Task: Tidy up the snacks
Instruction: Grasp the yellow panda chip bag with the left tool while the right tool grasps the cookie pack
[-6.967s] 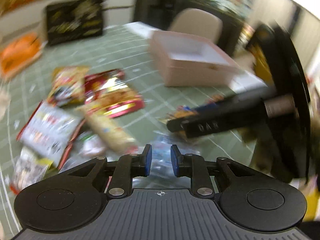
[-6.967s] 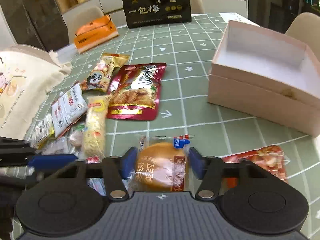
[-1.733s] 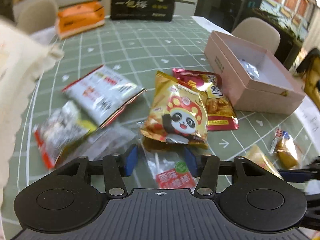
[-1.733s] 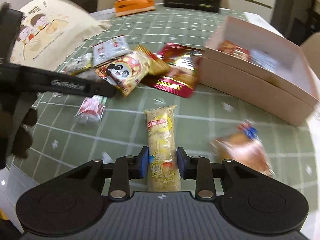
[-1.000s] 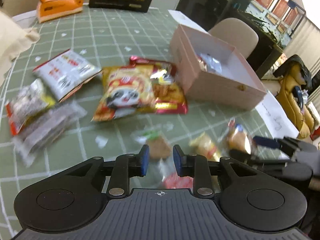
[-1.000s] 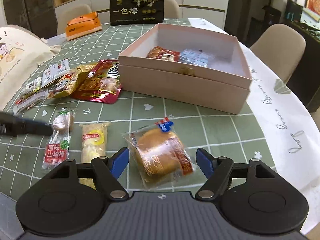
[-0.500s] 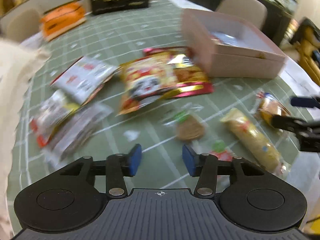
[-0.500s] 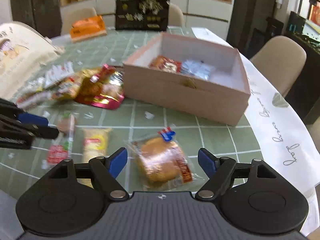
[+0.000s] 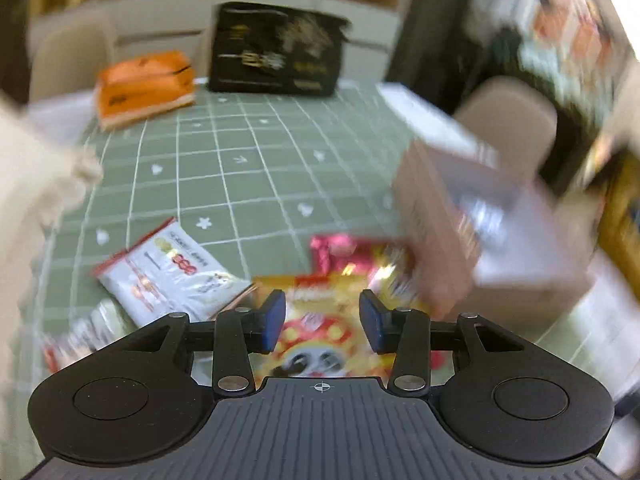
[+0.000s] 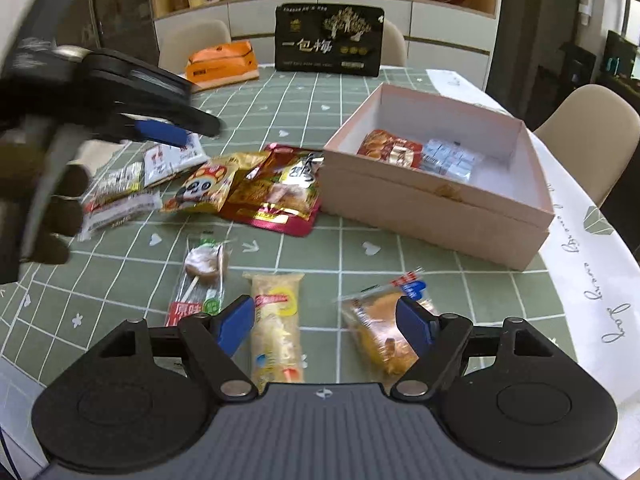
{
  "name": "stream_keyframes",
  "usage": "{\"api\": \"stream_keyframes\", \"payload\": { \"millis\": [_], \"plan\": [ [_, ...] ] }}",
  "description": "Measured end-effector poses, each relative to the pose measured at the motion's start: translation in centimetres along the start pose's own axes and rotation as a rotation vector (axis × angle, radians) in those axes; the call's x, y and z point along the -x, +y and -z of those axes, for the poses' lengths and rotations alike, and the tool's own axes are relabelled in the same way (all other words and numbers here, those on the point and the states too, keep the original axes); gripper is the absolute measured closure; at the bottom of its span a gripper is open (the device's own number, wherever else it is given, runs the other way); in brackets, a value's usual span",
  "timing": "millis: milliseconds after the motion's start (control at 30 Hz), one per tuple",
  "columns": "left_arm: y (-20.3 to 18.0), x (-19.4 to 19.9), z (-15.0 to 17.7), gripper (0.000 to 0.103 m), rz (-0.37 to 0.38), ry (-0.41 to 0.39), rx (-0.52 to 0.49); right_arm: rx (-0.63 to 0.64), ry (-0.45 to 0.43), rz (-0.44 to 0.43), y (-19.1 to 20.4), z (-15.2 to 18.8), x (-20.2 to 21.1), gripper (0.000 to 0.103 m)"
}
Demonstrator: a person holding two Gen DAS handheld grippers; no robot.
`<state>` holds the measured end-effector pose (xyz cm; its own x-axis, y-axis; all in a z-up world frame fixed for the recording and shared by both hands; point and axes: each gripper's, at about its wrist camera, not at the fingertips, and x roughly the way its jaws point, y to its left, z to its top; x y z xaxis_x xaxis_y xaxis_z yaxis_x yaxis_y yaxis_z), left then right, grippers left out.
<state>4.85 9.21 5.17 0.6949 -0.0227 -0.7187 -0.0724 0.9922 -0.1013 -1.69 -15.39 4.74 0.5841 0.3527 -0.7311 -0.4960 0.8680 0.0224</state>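
The left gripper hung above the left side of the worktop, over the white packet and the long clear packets; its jaws stood moderately apart and held nothing. In the blurred left wrist view, the left gripper had the panda snack bag lying below the gap between the jaws, not gripped. In the right wrist view the panda snack bag lay flat, overlapping the edge of the red foil packet, which touched the front left corner of the pink box. The box was open and held a red-orange packet beside a silvery blue packet against its far wall. In the near row, left to right, lay the lollipop packet, the yellow stick-shaped packet and the wrapped bun, apart from one another on the green checked cloth. The right gripper hovered low over this row, jaws wide and empty; the yellow packet lay just inside the left jaw, while the right jaw overlapped the bun in view. At the far edge sat an orange tissue box and a black gift bag.
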Motion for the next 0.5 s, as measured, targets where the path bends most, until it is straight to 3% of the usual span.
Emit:
{"api": "stream_keyframes", "payload": {
  "millis": [67,267,500],
  "plan": [
    [-0.2,-0.7,1.0,0.05,-0.052,0.039,-0.066,0.008,0.001,0.008,0.2,0.2,0.1,0.025],
    [2.2,-2.4,1.3,0.033,0.11,0.125,0.108,-0.049,0.038,-0.001,-0.6,1.2,-0.3,0.025],
    [0.8,-4.5,0.3,0.029,0.14,0.069,0.084,0.034,0.038,-0.049,1.8,0.2,-0.3,0.025]
  ]
}}
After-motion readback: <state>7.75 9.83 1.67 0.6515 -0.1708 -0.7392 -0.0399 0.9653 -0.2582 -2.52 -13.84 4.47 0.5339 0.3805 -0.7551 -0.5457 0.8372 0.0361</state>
